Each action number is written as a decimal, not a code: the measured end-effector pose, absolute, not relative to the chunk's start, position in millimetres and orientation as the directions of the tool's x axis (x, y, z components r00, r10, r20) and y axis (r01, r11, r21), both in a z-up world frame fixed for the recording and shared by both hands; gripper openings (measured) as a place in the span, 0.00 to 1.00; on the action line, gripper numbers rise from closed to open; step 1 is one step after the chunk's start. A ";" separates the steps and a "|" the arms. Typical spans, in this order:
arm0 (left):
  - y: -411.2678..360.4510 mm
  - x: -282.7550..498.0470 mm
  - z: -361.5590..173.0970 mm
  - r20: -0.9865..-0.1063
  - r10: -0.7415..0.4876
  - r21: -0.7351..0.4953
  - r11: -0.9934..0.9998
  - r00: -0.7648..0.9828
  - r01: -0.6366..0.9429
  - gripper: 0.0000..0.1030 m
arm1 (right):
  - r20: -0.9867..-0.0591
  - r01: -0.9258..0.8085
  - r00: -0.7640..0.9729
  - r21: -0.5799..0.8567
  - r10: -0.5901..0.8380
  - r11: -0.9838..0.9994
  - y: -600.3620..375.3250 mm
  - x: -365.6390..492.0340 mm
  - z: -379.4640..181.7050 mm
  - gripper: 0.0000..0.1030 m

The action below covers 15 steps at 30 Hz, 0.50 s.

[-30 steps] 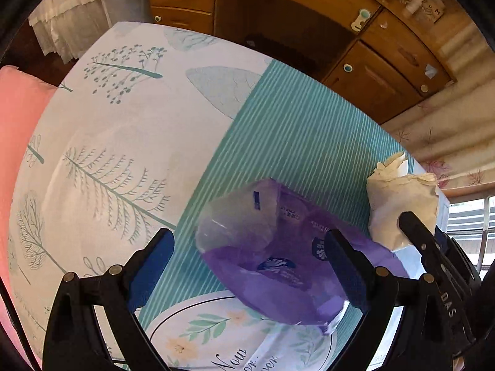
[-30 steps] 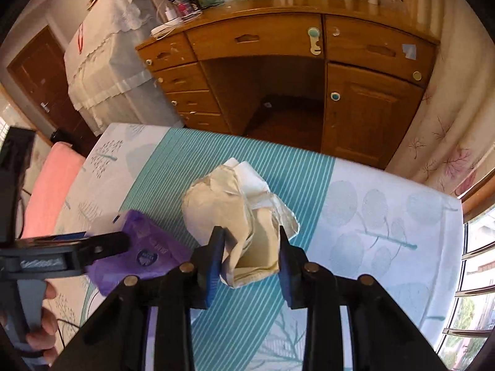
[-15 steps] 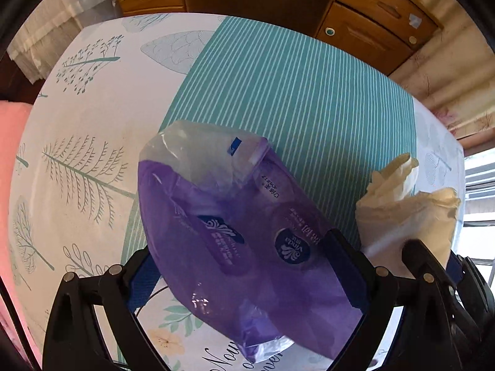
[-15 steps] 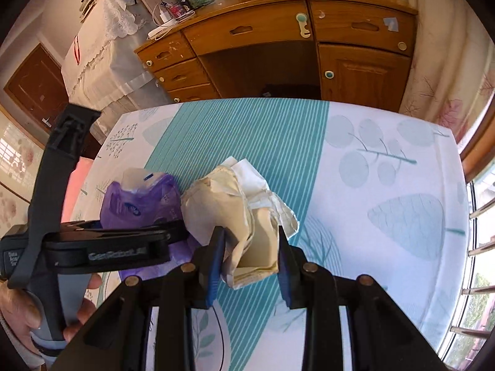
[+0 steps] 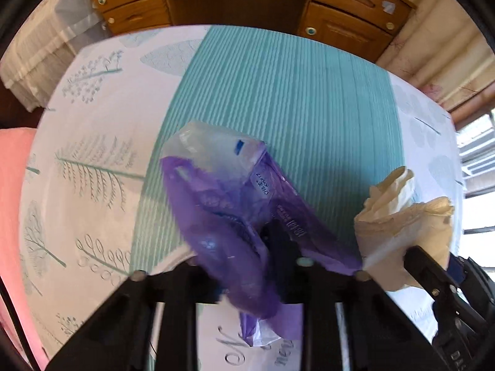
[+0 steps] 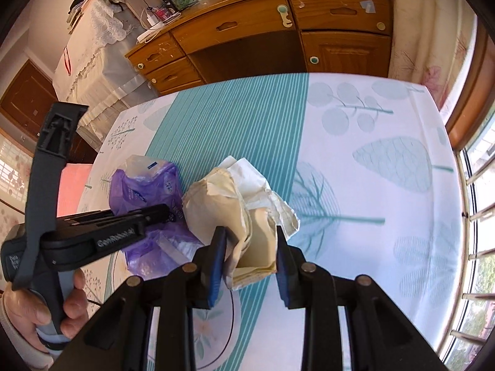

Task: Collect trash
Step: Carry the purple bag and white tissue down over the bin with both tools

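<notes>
- At the centre of the left wrist view, the purple plastic bag hangs crumpled, its clear top end toward the upper middle of the frame and its tail drooping to the bottom edge.
- The left gripper is clenched on that bag; one dark finger shows through the film, the other is hidden behind it.
- Lower centre of the right wrist view holds the crumpled beige paper, touching the bag on its left side.
- The right gripper grasps the paper, blue-padded fingers pressing it from both sides.
- Beneath both lies a bedspread, white with teal leaf prints and a teal striped band up the middle.
- Across the top of the frame stands a wooden dresser.
- A pink pillow sits at the left edge.
</notes>
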<state>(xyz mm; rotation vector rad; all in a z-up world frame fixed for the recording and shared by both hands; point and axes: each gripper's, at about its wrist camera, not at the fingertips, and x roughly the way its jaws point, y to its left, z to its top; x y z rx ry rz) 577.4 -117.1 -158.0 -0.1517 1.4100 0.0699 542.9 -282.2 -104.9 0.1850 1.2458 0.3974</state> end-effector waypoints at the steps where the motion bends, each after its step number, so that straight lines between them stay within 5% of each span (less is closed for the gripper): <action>1: -114.8 573.2 -158.0 -0.986 -0.050 -0.072 0.988 0.159 -0.135 0.12 | -0.883 -0.190 0.262 0.348 0.389 0.918 -281.5 539.1 -104.4 0.28; 15: -84.3 435.7 -107.5 -0.952 -0.200 -0.218 0.975 0.232 -0.053 0.07 | -0.891 -0.173 0.282 0.317 0.355 0.933 -264.0 430.0 -70.7 0.25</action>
